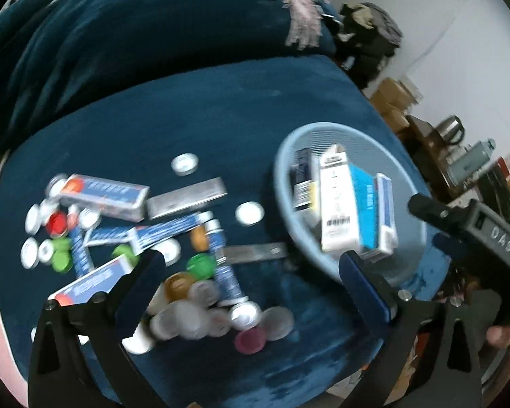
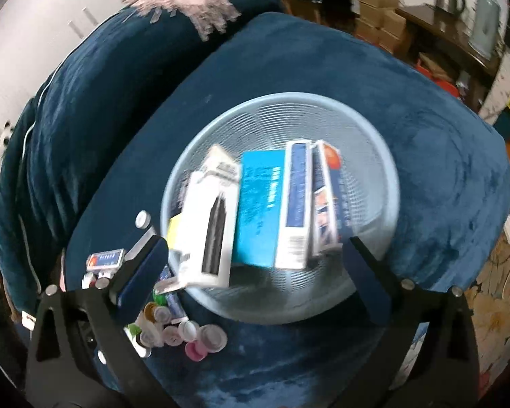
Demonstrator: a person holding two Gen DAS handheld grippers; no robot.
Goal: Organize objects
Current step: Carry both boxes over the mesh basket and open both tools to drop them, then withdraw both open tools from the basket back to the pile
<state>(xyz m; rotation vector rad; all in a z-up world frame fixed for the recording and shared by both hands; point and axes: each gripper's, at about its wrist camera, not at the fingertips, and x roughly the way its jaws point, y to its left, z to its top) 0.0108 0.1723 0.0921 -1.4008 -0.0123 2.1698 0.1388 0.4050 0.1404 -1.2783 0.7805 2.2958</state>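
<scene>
Left wrist view
Left gripper (image 1: 251,272): jaws spread wide at the bottom of the frame, nothing between the pads, hanging above the clutter.
Surface: dark blue plush cushion (image 1: 187,108) fills the middle of the frame, blurred.
Loose pile: lower left and centre, a jumble of small round bottle caps and jars (image 1: 200,309) in white, green, red, amber and pink, mixed with long blue-and-white cartons (image 1: 102,193).
Silver carton: a flat grey box (image 1: 187,197) lies just right of the top blue-and-white carton.
Strays: two white round lids (image 1: 250,213) sit apart from the pile, toward centre.
Basket: pale blue round mesh basket (image 1: 289,156) at centre right, with boxes standing upright inside, a tall white box with a barcode (image 1: 336,204) in front.
Right gripper (image 1: 459,217): black body enters from the right edge, just beside the basket; its jaws cannot be read from here.

Right wrist view
Right gripper (image 2: 255,265): both fingers splayed far apart at the bottom, empty, poised over the basket's near rim.
Basket (image 2: 374,156): centre of frame, holding a row of upright boxes: white box with a dark pen picture (image 2: 210,224), bright cyan box (image 2: 258,204), two blue-and-white cartons (image 2: 297,197) at the right.
Loose pile (image 2: 173,329): lower left, outside the basket, caps and jars touching one another.
Background: brown cardboard boxes (image 2: 377,10) stacked at upper right.
</scene>
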